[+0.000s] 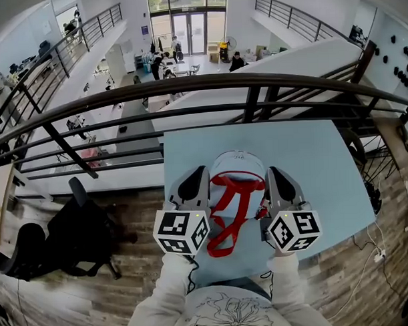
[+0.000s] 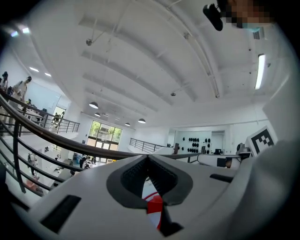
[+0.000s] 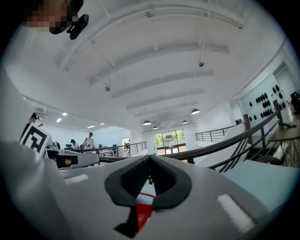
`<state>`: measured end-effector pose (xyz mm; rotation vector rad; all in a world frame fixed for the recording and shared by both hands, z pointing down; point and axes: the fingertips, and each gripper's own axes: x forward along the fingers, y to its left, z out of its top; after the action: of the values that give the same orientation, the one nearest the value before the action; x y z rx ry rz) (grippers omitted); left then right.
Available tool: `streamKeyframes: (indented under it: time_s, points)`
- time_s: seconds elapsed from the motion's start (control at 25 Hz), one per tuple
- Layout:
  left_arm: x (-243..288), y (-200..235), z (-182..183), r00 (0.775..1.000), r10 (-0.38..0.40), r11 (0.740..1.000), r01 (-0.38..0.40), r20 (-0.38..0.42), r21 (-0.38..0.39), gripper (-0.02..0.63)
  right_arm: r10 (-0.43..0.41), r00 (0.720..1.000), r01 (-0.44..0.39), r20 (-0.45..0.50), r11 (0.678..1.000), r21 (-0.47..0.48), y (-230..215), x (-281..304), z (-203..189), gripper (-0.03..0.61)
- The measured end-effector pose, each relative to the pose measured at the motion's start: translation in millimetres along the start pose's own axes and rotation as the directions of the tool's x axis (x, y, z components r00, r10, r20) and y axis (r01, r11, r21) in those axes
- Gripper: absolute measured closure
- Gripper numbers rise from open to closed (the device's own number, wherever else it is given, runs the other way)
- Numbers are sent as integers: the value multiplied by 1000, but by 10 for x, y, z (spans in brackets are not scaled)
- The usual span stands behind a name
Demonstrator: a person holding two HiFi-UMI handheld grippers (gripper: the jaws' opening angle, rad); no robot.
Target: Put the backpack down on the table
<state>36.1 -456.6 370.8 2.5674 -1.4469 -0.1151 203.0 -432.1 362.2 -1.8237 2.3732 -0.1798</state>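
Observation:
A white backpack [image 1: 236, 166] with red straps [image 1: 227, 218] sits over the near part of a light blue table [image 1: 317, 162] in the head view. My left gripper [image 1: 194, 176] is at its left side and my right gripper [image 1: 274, 173] at its right side, both pointing away from me. In the left gripper view the jaws [image 2: 148, 157] are closed together, with a piece of red strap [image 2: 154, 207] caught low between them. The right gripper view shows the same: jaws [image 3: 150, 157] closed, with red strap [image 3: 142, 212] pinched at their base. Whether the pack's underside touches the table is hidden.
A dark metal railing [image 1: 188, 93] curves just beyond the table's far edge, with an open hall far below it. A black office chair [image 1: 79, 237] stands on the wood floor to the left. A cable and plug [image 1: 377, 254] lie on the floor at the right.

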Motion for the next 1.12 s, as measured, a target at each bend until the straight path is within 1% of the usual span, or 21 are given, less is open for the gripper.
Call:
streamKeyframes:
  time_s: [0.16,0.76,0.96,1.12]
  points:
    - [-18,-29,14,1000,6,1000,-6,5,31,607,-14,1000,14,-2,1000,1,-11,-2,-34,568]
    - [-4,-42,-3,1000,10,999,-10,2,39,607,-37,999,37,-3,999,-5,-47,30,-48,568]
    - [-8,-44,6,1000,10,999,-10,-1,51,607,-72,997,71,-17,997,-25,-79,44,-57,568]
    - [-5,-43,5,1000,9,999,-8,-4,49,607,-81,996,80,-21,996,-25,-96,37,-69,568]
